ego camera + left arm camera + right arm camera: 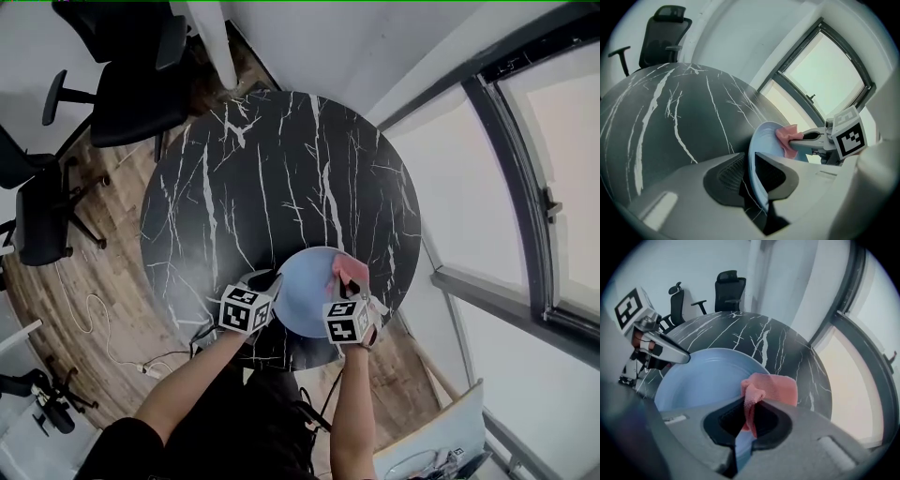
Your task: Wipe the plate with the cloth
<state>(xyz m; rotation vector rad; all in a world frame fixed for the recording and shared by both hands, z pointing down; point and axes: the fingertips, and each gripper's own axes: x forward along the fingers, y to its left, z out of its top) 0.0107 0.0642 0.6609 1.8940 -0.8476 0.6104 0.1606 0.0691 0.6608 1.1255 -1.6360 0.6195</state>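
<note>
A light blue plate [305, 291] lies at the near edge of the round black marble table [262, 178]. My left gripper [272, 286] is at the plate's left rim. In the left gripper view the rim [757, 183] runs between that gripper's [752, 178] jaws, with a thin dark gap beside one pad. My right gripper [349, 286] is shut on a pink cloth [350, 272]. The bunched cloth [771, 385] rests on the plate's [708, 380] right side, just beyond the right gripper's [750, 420] tips.
Black office chairs [122, 84] stand on the wooden floor at the far left of the table. A white cable [94, 309] trails on the floor. A large window [525, 187] runs along the right. The plate sits close to the table's near edge.
</note>
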